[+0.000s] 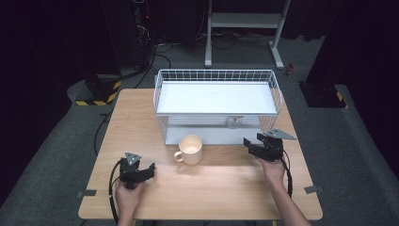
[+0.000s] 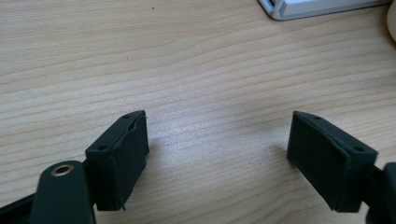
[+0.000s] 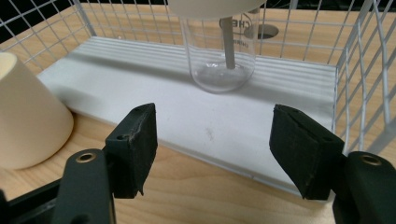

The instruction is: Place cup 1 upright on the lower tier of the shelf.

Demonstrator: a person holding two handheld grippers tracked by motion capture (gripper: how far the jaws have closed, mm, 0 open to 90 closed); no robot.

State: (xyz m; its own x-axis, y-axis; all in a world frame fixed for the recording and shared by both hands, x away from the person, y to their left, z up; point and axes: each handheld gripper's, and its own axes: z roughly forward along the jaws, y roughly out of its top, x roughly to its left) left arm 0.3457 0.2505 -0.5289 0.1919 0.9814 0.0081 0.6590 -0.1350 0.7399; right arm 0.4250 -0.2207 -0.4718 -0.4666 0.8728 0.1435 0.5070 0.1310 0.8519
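Note:
A cream mug (image 1: 190, 149) stands on the wooden table just in front of a white wire rack (image 1: 216, 75). On the rack's lower shelf stands a clear glass beaker (image 1: 233, 122). In the right gripper view the beaker (image 3: 219, 51) is straight ahead on the white shelf (image 3: 140, 93), and the mug (image 3: 28, 126) is at the left. My right gripper (image 1: 254, 140) is at the rack's front right, open with nothing between its jaws (image 3: 212, 140). My left gripper (image 1: 149, 171) rests low over bare wood at the table's front left, open and holding nothing (image 2: 217, 149).
The rack's upper shelf (image 1: 216, 96) overhangs the beaker, and wire walls (image 3: 364, 70) close the rack's sides. A rack corner (image 2: 299, 7) lies far ahead of the left gripper. Bare wood stretches between the mug and the table's front edge (image 1: 202, 217).

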